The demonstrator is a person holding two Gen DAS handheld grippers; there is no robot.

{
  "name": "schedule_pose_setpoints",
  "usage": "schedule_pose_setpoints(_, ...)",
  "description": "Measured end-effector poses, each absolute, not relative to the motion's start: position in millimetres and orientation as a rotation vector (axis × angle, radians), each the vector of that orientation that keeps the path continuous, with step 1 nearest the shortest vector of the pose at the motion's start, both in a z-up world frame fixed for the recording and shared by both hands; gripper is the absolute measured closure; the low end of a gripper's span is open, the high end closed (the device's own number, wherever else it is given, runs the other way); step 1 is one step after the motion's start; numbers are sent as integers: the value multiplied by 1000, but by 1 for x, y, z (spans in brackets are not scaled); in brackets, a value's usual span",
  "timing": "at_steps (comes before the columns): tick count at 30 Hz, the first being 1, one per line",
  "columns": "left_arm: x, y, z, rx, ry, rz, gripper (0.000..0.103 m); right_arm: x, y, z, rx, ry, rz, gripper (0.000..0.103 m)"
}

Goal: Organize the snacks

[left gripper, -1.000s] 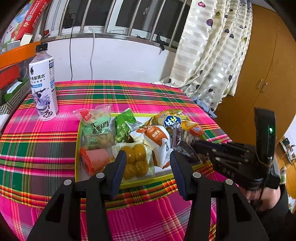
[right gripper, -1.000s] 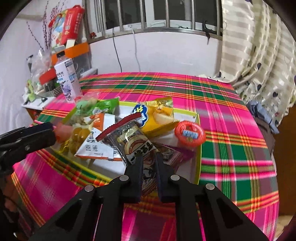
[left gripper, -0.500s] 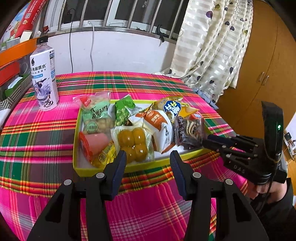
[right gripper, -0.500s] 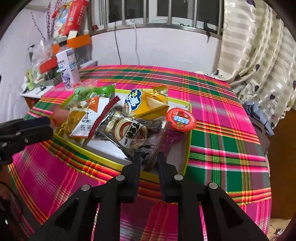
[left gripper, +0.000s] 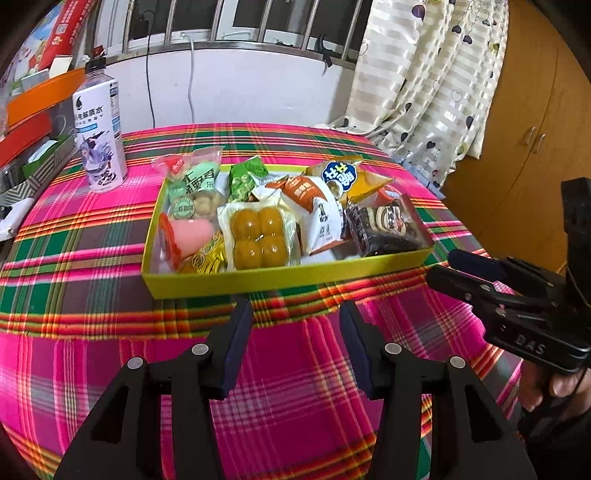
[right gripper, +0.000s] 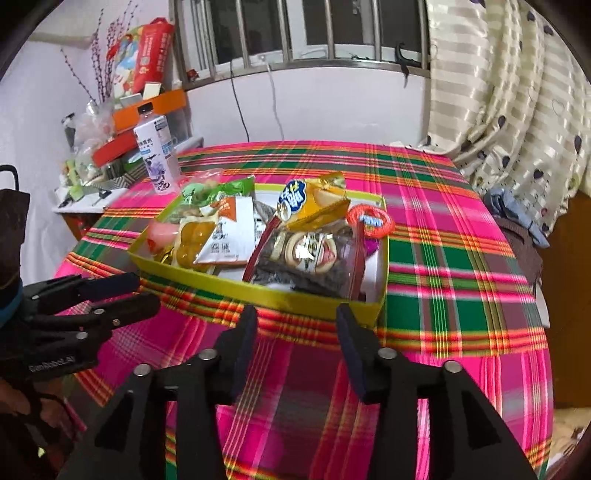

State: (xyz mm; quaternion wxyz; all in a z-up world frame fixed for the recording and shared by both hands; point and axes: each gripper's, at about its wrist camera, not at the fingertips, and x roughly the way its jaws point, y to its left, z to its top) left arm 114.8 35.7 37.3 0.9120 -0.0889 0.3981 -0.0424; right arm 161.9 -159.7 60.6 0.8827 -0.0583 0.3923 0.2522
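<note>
Nearest, below the tray (left gripper: 288,275): left gripper (left gripper: 295,332), half wide, nothing between the pads, over bare cloth (left gripper: 295,387) just short of the tray front wall. Probably parked there, off the tray, since no snack lies outside it.

Right of the tray front corner: right gripper (right gripper: 295,328), jaws opening at this moment, also with nothing between them. Pointed at the dark cake bag (right gripper: 314,258), which lies inside the tray at that corner. Looks like a release, so the bag stays in the tray.

Inside the tray, from front wall to back wall: yellow balls pack (left gripper: 256,236) and pink pack (left gripper: 192,234) at the front left, white-orange bag (left gripper: 317,206) in the middle, green bags (left gripper: 245,177) and yellow-blue bag (left gripper: 343,175) at the back, red ring cup (right gripper: 370,220) at the back right. All snacks gathered here, some overlapping, so the task seems near its end.

Left of the tray back corner: bottle (left gripper: 98,129), upright, apart from the tray, not in the way. Farther left of the tray: shelf clutter (right gripper: 122,147). Behind the tray: white wall (left gripper: 240,96), barred window (right gripper: 295,33). Right of the tray: curtain (left gripper: 424,92), wooden cabinet (left gripper: 535,129). Nothing blocking either gripper; only the tray wall to clear for any further reach.
</note>
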Motion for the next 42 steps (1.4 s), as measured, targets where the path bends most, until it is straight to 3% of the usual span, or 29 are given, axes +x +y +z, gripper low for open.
schedule_pose_setpoints(10,97,30,35,-171,826,-15,53,138,-163,60,-106,833,510,49)
schedule_pose_setpoints(42,120,33,4,-111,926,94,53,163,-138,16,-171,917,487,45)
